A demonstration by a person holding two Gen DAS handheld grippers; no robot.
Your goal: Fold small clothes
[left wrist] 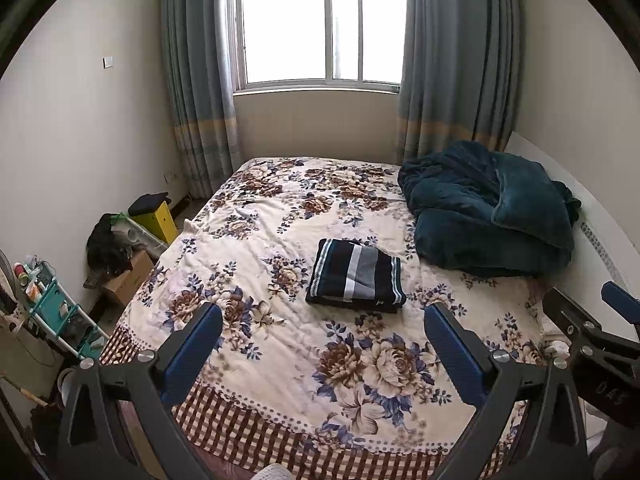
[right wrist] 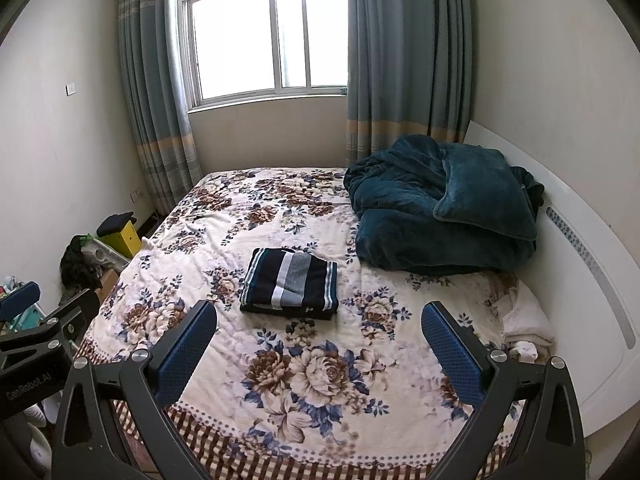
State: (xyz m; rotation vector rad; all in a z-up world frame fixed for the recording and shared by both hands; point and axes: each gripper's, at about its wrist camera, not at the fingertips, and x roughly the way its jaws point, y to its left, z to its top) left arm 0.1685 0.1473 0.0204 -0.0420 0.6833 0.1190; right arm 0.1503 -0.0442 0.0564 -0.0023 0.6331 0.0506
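Sitting near the middle of the bed point(left wrist: 248, 360) is the folded striped top point(left wrist: 355, 275), a neat dark rectangle with grey, white and teal bands, lying flat on the flowery bedspread. Nothing is touching it. The left hand-held gripper point(left wrist: 324, 354) hangs over the foot end of the bed with its blue-padded fingers point(left wrist: 192, 348) spread wide and nothing between them, well short of the top. Same deal with the right hand-held gripper point(right wrist: 320, 350): fingers apart, empty, over the near edge of the bed, and you can spot it off to the right side in the left wrist view too. A big rumpled teal blanket point(left wrist: 488, 208) is heaped at the far right by the white headboard point(right wrist: 592, 280), just beside the top but not on it. Behind the bed there's a bright window point(left wrist: 320, 28) with blue-grey curtains point(left wrist: 196, 80). On the floor to the left are a yellow box point(left wrist: 160, 218) and a cardboard box point(left wrist: 128, 278).
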